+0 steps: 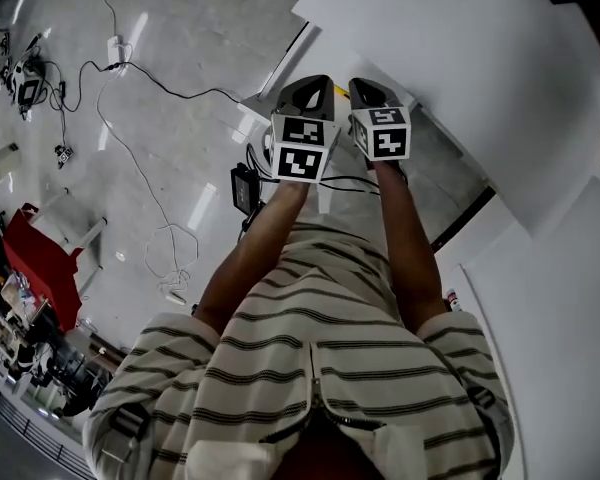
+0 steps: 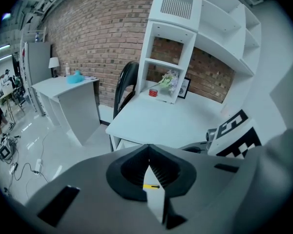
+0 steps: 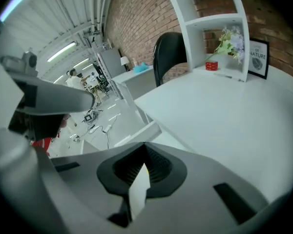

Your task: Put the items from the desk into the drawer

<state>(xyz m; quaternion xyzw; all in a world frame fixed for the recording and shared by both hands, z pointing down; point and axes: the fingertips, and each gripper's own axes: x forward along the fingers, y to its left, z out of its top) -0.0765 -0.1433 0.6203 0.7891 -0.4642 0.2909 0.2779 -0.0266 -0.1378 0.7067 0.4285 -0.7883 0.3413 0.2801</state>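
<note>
Desk (image 2: 161, 121): near and middle top is open, reachable from the front edge. The far side is blocked by the shelf unit (image 2: 173, 57). Its lowest bay is taken by flowers (image 2: 168, 81) and a red cup (image 2: 153, 92), with a frame (image 2: 184, 87) just to the right. Chair (image 2: 124, 84) stands at the far left edge. Cables (image 1: 130, 158) lie on the floor to the left.

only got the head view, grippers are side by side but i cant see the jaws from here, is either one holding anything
Observer: No, the left gripper has its jaws together with nothing between them.
Operator: and the right
Observer: The right gripper is shut and empty too.
Operator: whats on the desk then
Observer: A small red container and flowers in the shelf unit's bottom bay, a framed picture beside it.
</note>
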